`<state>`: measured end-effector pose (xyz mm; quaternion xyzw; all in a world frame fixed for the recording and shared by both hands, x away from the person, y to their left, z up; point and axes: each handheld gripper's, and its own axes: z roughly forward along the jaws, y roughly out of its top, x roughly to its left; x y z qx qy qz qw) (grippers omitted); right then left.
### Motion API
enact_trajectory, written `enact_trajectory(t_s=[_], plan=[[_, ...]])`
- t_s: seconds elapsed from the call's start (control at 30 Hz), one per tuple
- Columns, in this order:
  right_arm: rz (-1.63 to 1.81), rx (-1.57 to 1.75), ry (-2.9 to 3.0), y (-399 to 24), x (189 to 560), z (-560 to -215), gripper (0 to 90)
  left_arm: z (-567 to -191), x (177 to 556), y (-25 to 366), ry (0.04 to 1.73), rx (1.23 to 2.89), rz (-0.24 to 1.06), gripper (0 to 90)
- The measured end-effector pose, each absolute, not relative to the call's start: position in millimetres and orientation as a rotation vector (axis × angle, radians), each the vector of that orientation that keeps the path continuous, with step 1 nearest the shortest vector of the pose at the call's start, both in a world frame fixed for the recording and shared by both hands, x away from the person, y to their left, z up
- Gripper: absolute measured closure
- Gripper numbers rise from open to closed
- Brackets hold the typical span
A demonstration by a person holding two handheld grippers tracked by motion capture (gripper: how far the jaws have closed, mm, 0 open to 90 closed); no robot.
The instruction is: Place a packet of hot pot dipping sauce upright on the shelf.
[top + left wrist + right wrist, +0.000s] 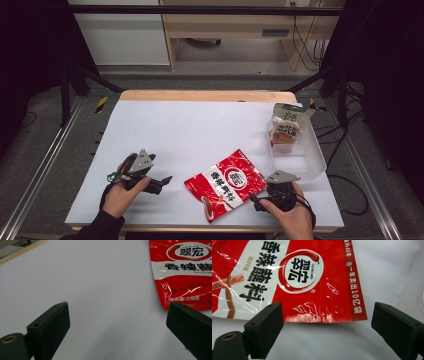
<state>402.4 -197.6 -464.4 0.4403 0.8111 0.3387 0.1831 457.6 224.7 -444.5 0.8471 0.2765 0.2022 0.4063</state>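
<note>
- A red-and-white snack packet (226, 183) lies flat on the white table (190, 130), near its front edge, between the person's two hands.
- The right gripper (256, 201) sits just beside the packet's sealed end; in the right gripper view that crimped edge (322, 318) runs crosswise just ahead of the jaws, which stand wide apart with nothing between them.
- The left gripper (165, 181) rests farther off, jaws also spread and empty; in the left gripper view the packet's lower corner (185, 300) lies ahead and to one side.
- The packet's long axis runs diagonally, from near left to far right, making the right hand the likelier one to take it.
- Glossy, crinkled foil; thin, flat and flexible.
- A clear plastic bin (312, 160) at the right holds an upright spouted pouch (286, 131).
</note>
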Motion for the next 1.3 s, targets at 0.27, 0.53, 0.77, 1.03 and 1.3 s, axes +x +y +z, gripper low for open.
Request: enact_trajectory(t_s=[0.27,0.53,0.77,1.03,1.3], plan=[[0.959,1.256,2.322,-194,407,-467,11.3,-444,458,225,0.695,2.138,0.509,5.1],[1.018,1.261,2.305,-194,407,-466,13.1,-444,458,225,0.695,2.138,0.511,5.1],[1.104,1.239,2.302,-185,402,-459,19.7,-444,457,225,0.695,2.139,0.512,5.1],[1.029,1.333,2.289,-190,407,-464,28.6,-444,457,225,0.693,2.141,0.512,5.3],[1.035,1.337,2.295,-190,407,-465,40.9,-445,457,224,0.691,2.143,0.513,5.4]])
